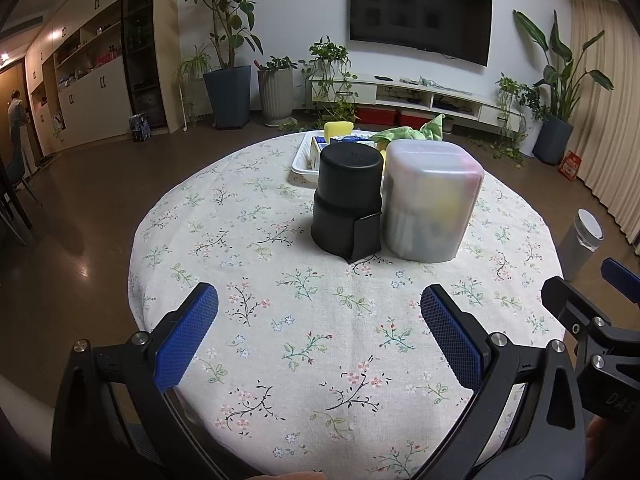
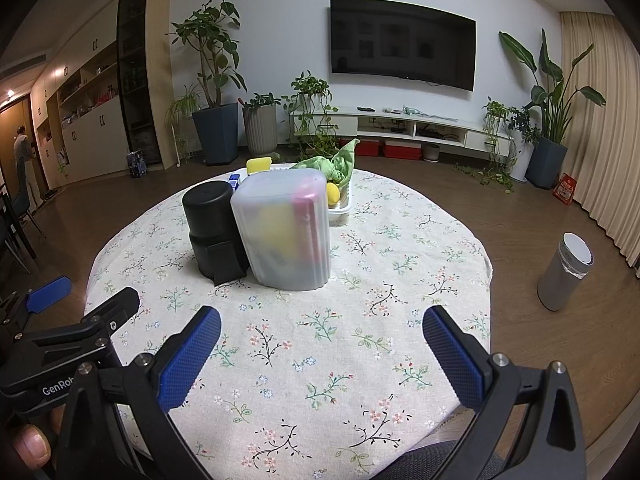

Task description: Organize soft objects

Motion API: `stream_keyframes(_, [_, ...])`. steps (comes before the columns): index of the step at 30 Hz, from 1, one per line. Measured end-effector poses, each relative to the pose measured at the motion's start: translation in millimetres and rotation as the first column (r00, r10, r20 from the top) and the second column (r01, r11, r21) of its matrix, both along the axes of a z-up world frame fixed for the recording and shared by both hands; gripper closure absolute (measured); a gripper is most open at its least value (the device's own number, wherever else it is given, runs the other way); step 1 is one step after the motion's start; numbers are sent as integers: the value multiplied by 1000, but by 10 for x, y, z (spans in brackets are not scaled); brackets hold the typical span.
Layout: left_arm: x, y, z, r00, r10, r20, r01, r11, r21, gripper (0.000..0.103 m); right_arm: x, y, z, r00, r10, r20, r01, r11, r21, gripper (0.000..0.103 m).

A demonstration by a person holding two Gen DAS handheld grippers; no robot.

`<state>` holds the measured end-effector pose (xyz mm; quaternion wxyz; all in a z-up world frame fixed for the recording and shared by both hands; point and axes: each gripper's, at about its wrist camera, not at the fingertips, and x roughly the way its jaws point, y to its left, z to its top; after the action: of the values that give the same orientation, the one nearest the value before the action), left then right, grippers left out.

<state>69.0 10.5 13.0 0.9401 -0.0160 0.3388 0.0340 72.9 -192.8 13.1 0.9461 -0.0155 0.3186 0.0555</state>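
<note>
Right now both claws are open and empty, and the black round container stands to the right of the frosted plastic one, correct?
Not quite: the black round container stands left of the frosted plastic container, as the right wrist view shows. Both claws, left and right, are open and empty.

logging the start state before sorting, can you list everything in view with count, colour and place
round table: 1, floral cream cloth, centre of room
black container: 1, black, upside down, mid table, left of the frosted one
frosted container: 1, translucent grey, upside down, blurred yellow and pink contents
white tray: 1, white, behind the containers
yellow sponge: 1, yellow, far end of tray
green cloth: 1, green, heaped in tray
yellow round item: 1, yellow, in tray, type unclear
grey cylinder: 1, grey with white top, floor right of table
television: 1, black, on wall
potted plants: several, green, along wall
left tool: 1, black with blue pads, open, over near table edge
right tool: 1, same, open
</note>
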Motion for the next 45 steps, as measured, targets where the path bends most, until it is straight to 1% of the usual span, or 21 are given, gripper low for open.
stream_keyframes(45, [7,-16,12,1000,-18,-5,18,1000,-13,0,-5,4,10,1000,0,-3,0,1000,-1,0])
